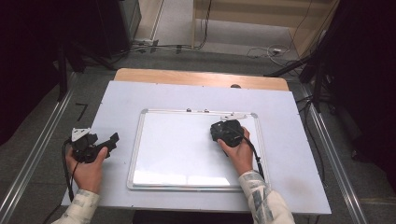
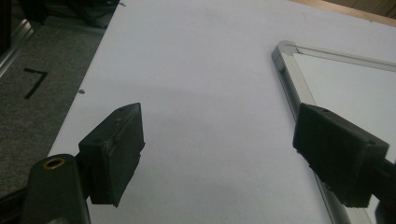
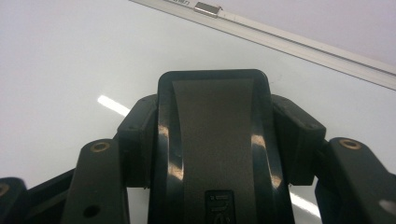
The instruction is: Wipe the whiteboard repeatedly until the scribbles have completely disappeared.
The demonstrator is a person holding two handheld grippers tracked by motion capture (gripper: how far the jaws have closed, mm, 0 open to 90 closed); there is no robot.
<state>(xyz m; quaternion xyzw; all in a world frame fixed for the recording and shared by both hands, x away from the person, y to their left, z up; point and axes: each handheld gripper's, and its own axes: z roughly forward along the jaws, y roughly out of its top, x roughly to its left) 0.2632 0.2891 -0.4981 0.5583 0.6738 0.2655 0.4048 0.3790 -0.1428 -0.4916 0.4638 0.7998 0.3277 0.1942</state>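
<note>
Right tool clamped on a black eraser over the whiteboard; left tool spread wide and holding nothing.

From the high view I see my right tool at about 2 o'clock on the whiteboard, near its far rail, with the right hand behind it. In the right gripper view both jaws press the sides of a black whiteboard eraser, which is held over the white surface with the board's metal frame running across at 12 to 2 o'clock. My left tool sits at 9 o'clock of the board, over the pale table, held in the left hand. In the left gripper view its jaws stand far apart, the board's rounded corner showing by the jaw at 3 o'clock.
</note>
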